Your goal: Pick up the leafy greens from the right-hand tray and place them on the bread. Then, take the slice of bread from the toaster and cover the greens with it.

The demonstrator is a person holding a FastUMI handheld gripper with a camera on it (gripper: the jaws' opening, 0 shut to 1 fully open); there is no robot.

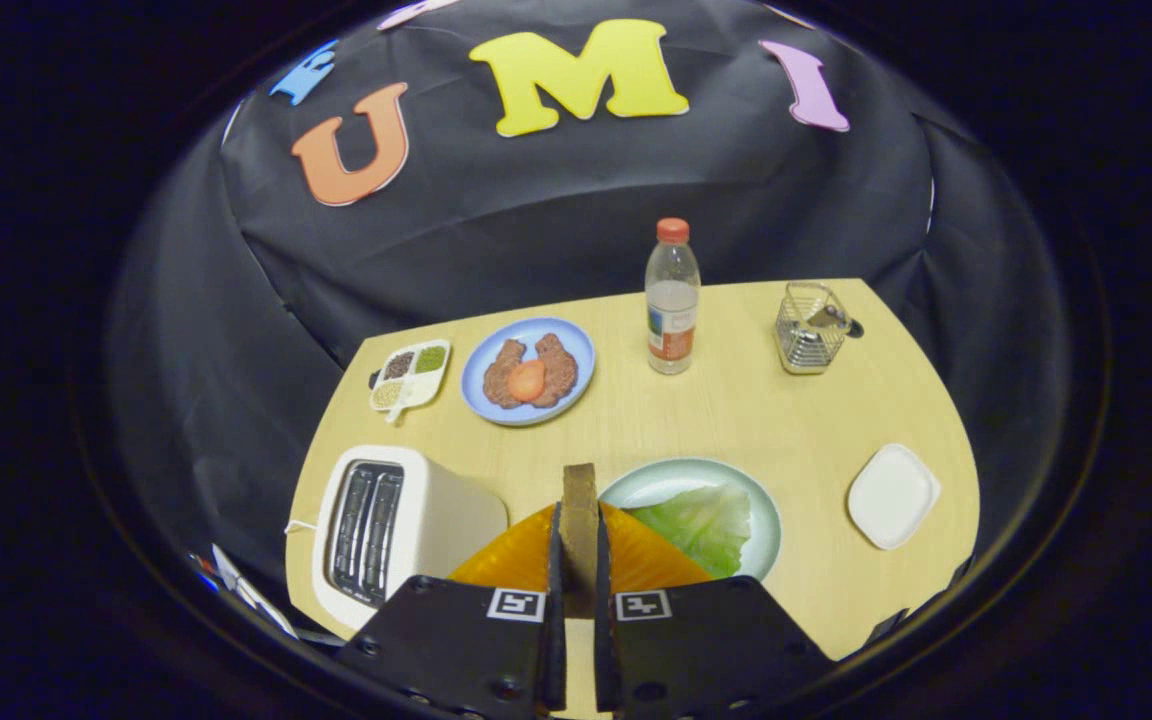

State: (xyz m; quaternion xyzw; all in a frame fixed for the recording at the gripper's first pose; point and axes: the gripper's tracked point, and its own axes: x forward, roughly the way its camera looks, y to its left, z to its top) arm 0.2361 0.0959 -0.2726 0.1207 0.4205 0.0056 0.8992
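- Bread slice (579, 530) stands on edge between the two fingers of the gripper (578, 590), its brown crust facing the camera and its top rising above the fingertips; both fingers press on its faces, so the claw is clamped on the slice
- Under and just beyond the fingers lies an orange plate (526, 560), held slice above it; what rests on that plate behind the fingers cannot be told
- Leafy greens (701, 525), one pale green leaf, lie on a light round tray (676, 478) that sits just right of the orange plate, touching or overlapping its rim
- White toaster (396, 525) stands left of the fingers, beside the orange plate, its two slots facing up and looking dark inside
- Wooden table (736, 420) carries everything, with the black cloth wall behind it
- Farther back, a blue plate (576, 345) holds two brown meat patties (531, 372) with an orange-red slice (527, 380) lying on top between them
- Left of the blue plate sits a small white divided dish (412, 374) with dark, green and pale fillings in its compartments
- Clear plastic bottle (672, 300) with a red cap stands upright behind the tray of greens, right of the blue plate
- Wire basket (812, 330) stands near the table's far right corner
- Small white square dish (892, 496) lies well right of the greens tray, near the table's edge
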